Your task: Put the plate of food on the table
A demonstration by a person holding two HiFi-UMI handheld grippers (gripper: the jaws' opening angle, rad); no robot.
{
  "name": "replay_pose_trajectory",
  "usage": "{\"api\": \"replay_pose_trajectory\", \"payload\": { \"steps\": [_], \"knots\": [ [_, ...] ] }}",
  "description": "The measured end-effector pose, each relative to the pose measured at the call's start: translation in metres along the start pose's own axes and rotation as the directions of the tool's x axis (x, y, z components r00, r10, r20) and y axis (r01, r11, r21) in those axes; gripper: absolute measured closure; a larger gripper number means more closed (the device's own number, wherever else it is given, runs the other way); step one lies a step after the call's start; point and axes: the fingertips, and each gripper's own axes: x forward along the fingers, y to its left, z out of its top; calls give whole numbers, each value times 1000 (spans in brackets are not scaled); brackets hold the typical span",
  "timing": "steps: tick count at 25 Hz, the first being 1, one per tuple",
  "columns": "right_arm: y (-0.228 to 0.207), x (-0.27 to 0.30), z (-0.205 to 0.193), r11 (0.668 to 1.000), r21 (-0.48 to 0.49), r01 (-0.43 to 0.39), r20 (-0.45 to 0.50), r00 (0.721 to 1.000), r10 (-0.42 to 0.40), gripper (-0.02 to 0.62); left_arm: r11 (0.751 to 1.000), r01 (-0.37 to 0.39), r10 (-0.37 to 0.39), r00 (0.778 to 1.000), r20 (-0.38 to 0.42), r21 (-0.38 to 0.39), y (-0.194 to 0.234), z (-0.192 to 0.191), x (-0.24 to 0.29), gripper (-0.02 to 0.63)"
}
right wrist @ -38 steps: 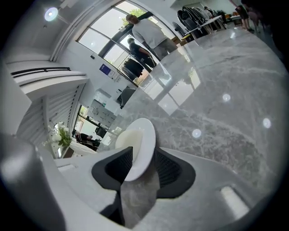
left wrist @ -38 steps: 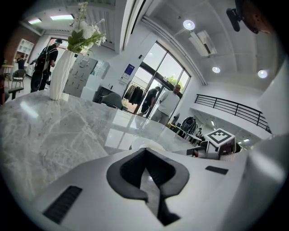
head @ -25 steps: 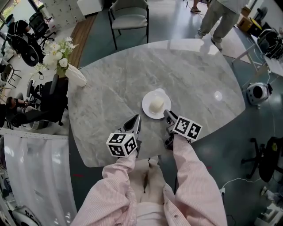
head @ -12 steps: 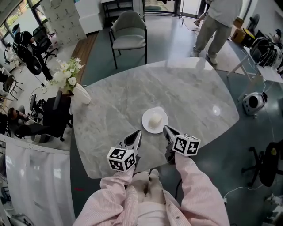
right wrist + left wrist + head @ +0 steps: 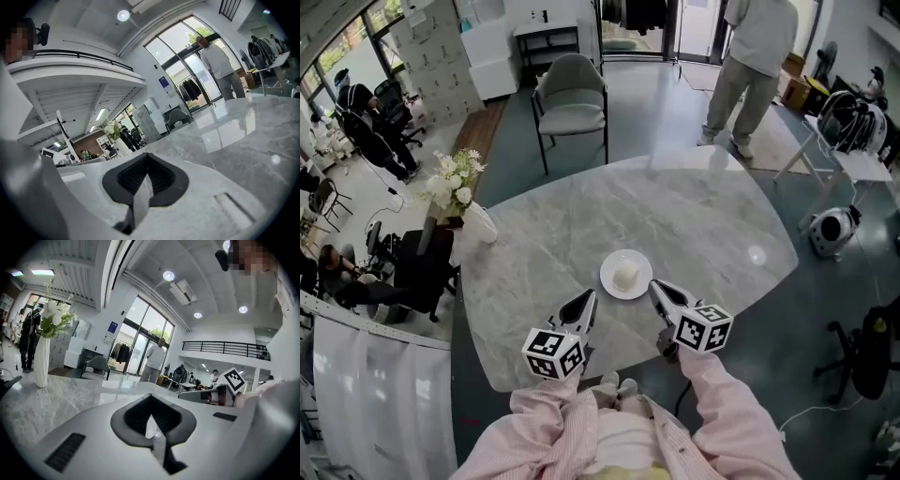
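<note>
A white plate (image 5: 610, 281) with a pale lump of food (image 5: 626, 274) rests on the grey marble table (image 5: 694, 216), near its front edge. My left gripper (image 5: 589, 299) points at the plate from the lower left, a short way off, and is shut on nothing. Close to the plate's right rim my right gripper (image 5: 655, 286) is also shut and holds nothing. In the left gripper view the jaws (image 5: 151, 423) meet with nothing between them. The right gripper view shows the same of its gripper (image 5: 144, 182). The plate is hidden in both gripper views.
A white vase with flowers (image 5: 476, 221) stands at the table's left edge, also seen as a vase (image 5: 42, 363) in the left gripper view. A grey chair (image 5: 572, 98) is beyond the table. A person (image 5: 755, 52) stands at the back right. A black office chair (image 5: 422, 262) is at the left.
The head view has lifted and takes in more of the room. Both grippers have drawn back a little from the plate; the right one no longer touches its rim. The plate stays put.
</note>
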Motion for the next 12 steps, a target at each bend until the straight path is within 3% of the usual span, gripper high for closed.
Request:
{"api": "replay_pose_trajectory", "payload": {
  "steps": [12],
  "knots": [
    [29,-23,49,993,-109,-37,146,988,53,591,997,-41,34,993,113,63,-2,47,-26,607]
  ]
}}
